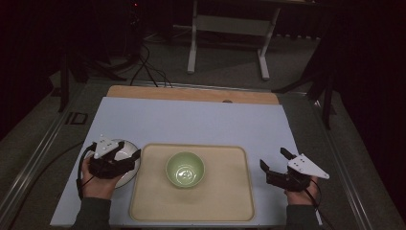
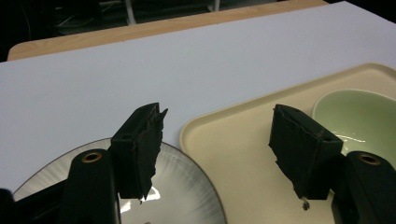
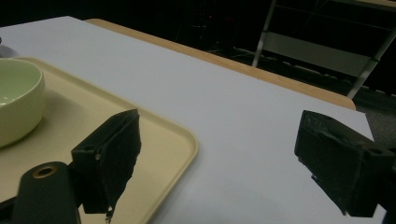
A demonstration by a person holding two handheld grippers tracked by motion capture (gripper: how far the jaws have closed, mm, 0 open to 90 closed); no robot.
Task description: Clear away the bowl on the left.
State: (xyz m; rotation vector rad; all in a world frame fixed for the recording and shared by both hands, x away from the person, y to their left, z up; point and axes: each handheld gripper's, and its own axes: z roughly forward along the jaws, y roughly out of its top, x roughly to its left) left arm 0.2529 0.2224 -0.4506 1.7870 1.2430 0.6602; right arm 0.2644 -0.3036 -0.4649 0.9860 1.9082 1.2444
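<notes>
The white plate [image 1: 125, 160] lies flat on the table [image 1: 191, 122], at the left, touching or just beside the left edge of the beige tray [image 1: 230, 191]. It looks like glazed ceramic — stiff, fairly heavy for its size, slick and breakable if dropped. Lying so flat, it offers little but its thin rim, so the likely hold is a pinch across the rim, one jaw above and one slipped under, taken squarely lest the glaze slide.

The left claw [image 1: 125, 155] hangs low over the plate, pointing toward the tray, the hand [image 1: 98, 184] behind it near the table's front edge. Its jaws stand wide and released; in the left gripper view one is above the plate, the other above the tray, nothing pinched.

On the tray sits a pale green bowl [image 1: 185, 169].

At the right, the right claw [image 1: 275, 160] hovers just beside the tray's right edge over bare table — wide apart, empty.
</notes>
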